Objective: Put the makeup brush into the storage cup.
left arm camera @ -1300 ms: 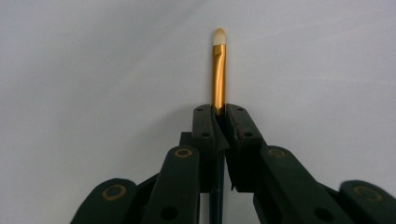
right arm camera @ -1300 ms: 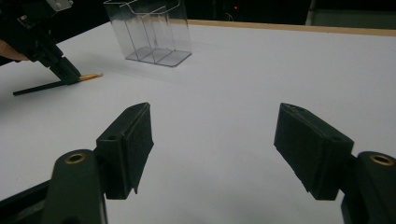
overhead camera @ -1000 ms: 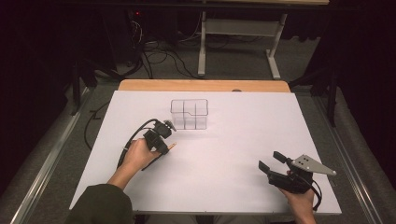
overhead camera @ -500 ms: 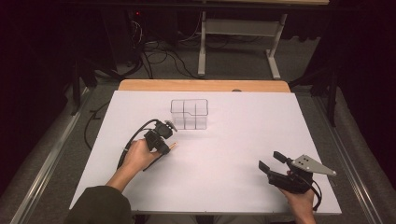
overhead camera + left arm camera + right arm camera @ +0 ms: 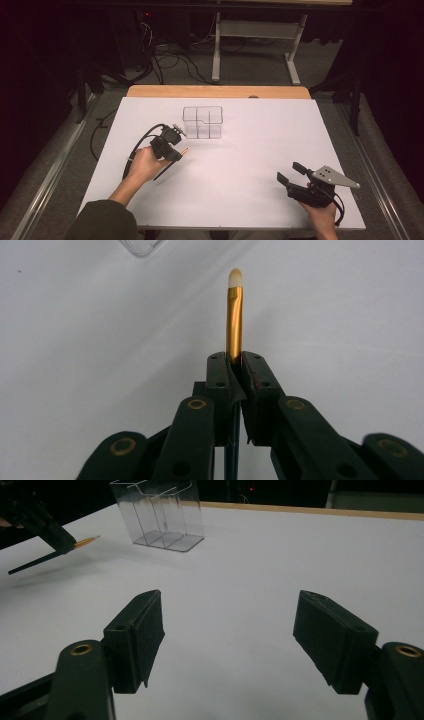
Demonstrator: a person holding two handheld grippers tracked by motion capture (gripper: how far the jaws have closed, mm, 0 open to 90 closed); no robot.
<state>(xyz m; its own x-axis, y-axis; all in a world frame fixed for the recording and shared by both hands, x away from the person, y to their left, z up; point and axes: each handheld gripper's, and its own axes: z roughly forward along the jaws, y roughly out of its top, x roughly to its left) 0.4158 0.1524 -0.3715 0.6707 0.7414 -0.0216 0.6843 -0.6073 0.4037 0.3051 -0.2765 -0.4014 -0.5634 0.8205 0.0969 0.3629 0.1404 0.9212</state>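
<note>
My left gripper is shut on a small makeup brush with a gold ferrule, a pale tip and a dark handle. The brush pokes out toward the right, its dark handle trailing back below the hand. The brush hangs a little above the white table. A clear plastic organiser with several compartments stands just beyond the brush tip. My right gripper rests open near the table's front right corner, nothing between its pads.
The white tabletop has a wooden strip along its far edge. Beyond it, on the dark floor, are cables and a metal stand. A corner of the organiser shows in the left gripper view.
The left hand has shifted slightly with the brush held. The right gripper has kept still.
</note>
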